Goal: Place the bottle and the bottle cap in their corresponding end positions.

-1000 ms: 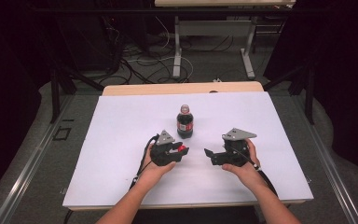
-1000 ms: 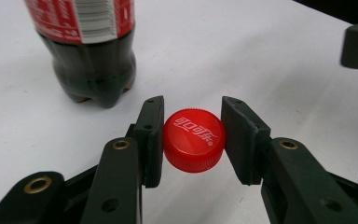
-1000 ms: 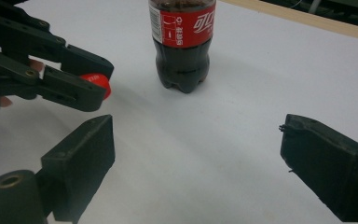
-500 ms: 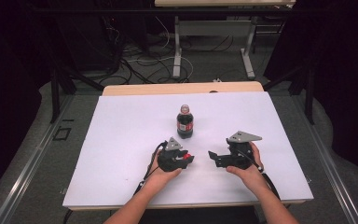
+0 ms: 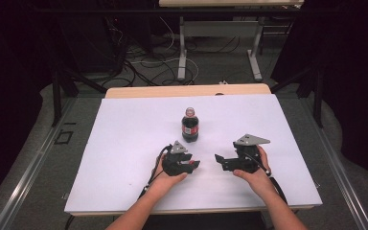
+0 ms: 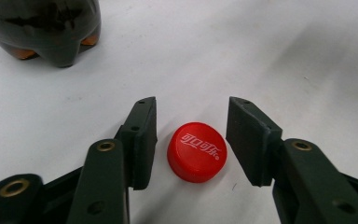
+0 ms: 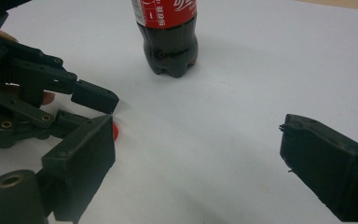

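Releasing the red bottle cap (image 6: 196, 151) onto the white table (image 5: 124, 143): the left gripper (image 6: 191, 140), whose jaws have just been opening, should be lifted straight, cap untouched; the right gripper (image 7: 196, 158) is held apart, empty.

Looks like a lab or recording studio: black curtains (image 5: 9, 96) all around, loose cables (image 5: 139, 57) across grey floor (image 5: 211, 72), white-topped table (image 5: 124, 143), bare metal desk legs (image 5: 182, 52) behind.
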The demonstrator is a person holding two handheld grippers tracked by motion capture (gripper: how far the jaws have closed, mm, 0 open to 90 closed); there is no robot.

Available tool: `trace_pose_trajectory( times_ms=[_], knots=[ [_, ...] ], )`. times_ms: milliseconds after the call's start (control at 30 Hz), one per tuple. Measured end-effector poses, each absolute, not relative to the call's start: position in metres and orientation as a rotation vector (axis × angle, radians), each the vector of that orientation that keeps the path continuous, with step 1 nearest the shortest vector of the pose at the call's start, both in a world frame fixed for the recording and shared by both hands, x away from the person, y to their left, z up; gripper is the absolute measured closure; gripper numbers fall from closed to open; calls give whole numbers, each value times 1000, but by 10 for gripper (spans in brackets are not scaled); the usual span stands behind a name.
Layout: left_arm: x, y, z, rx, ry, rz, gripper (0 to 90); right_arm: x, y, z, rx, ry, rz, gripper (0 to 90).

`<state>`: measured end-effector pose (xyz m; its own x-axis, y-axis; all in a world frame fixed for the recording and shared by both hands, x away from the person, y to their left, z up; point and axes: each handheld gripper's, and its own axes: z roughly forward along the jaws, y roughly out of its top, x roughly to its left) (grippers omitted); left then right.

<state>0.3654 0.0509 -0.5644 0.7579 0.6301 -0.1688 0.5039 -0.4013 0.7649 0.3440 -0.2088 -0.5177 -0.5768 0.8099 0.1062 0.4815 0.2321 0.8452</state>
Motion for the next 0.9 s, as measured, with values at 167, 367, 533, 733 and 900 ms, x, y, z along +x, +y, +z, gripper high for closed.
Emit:
trace_pose_trajectory(
  times_ms=[167, 367, 533, 733, 900],
  knots=[
    [365, 58, -558, 2054, 871, 195, 439, 344, -208, -518, 1197, 2160, 1272, 101],
    [364, 76, -541, 2034, 897, 250, 348, 345, -210, -518, 1205, 2160, 1273, 93],
    [365, 97, -524, 1983, 912, 273, 319, 347, -211, -518, 1201, 2166, 1268, 72],
    [364, 126, -506, 1936, 948, 289, 318, 347, -213, -513, 1212, 2163, 1274, 45],
    [362, 147, -495, 1898, 991, 293, 302, 348, -218, -507, 1201, 2158, 1268, 17]
  ],
)
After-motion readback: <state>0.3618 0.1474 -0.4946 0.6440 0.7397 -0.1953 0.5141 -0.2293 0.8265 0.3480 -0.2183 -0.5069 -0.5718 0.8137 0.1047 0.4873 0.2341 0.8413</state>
